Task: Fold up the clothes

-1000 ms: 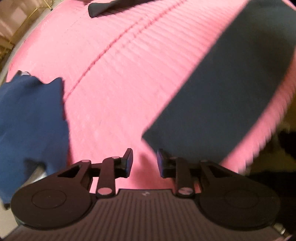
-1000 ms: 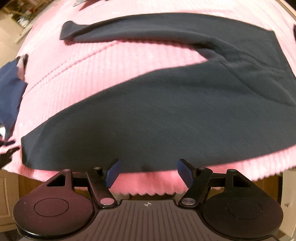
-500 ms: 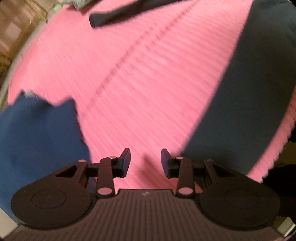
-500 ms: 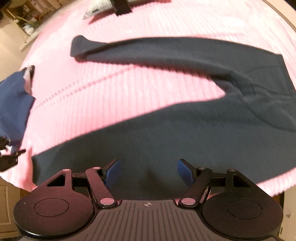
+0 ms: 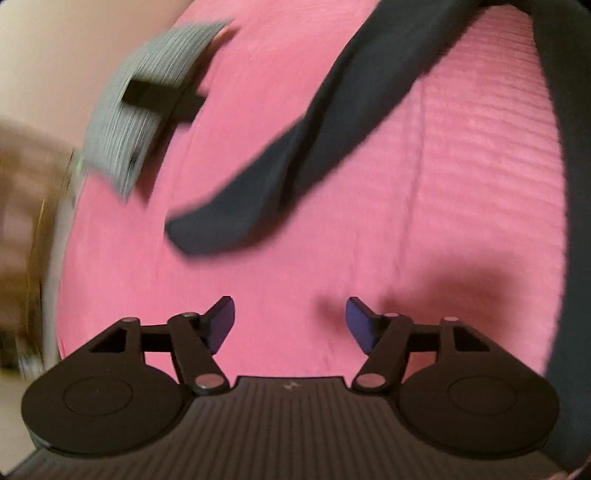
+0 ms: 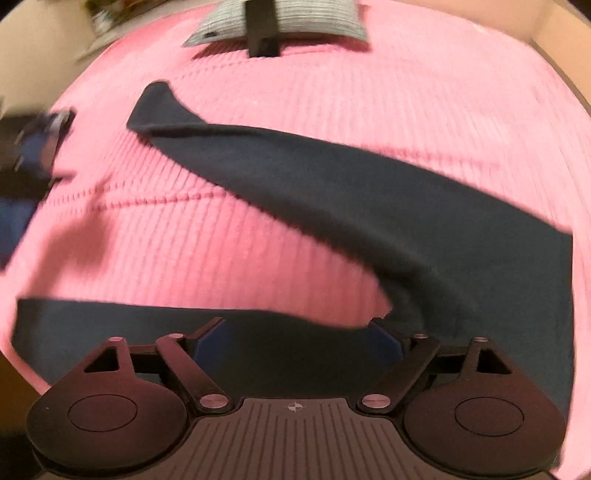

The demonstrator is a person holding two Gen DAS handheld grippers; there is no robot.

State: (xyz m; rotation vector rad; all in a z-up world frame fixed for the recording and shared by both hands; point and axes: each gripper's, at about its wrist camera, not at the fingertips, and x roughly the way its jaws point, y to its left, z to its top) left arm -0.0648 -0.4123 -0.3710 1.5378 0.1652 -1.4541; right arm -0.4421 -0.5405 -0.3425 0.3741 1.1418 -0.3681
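Note:
A dark navy pair of trousers point(image 6: 369, 206) lies spread on a pink ribbed blanket point(image 6: 184, 236), one leg stretching to the far left and the other along the near edge. My right gripper point(image 6: 295, 339) is open, low over the near leg, with nothing between its fingers. In the left wrist view the far leg's cuff point(image 5: 229, 218) lies ahead of my left gripper point(image 5: 290, 321), which is open over bare blanket point(image 5: 461, 184). The other leg runs down the right edge of that view.
A folded grey striped garment point(image 6: 280, 18) with a black band lies at the far edge of the blanket, also seen as a grey garment point(image 5: 147, 96) at upper left. A blue garment point(image 6: 26, 173) lies at the left edge. Beige floor borders the blanket.
My left gripper has swung away from the near leg and blue garment toward the far cuff and opened wider. My right gripper has moved forward over the near leg. The far leg now lies more diagonal.

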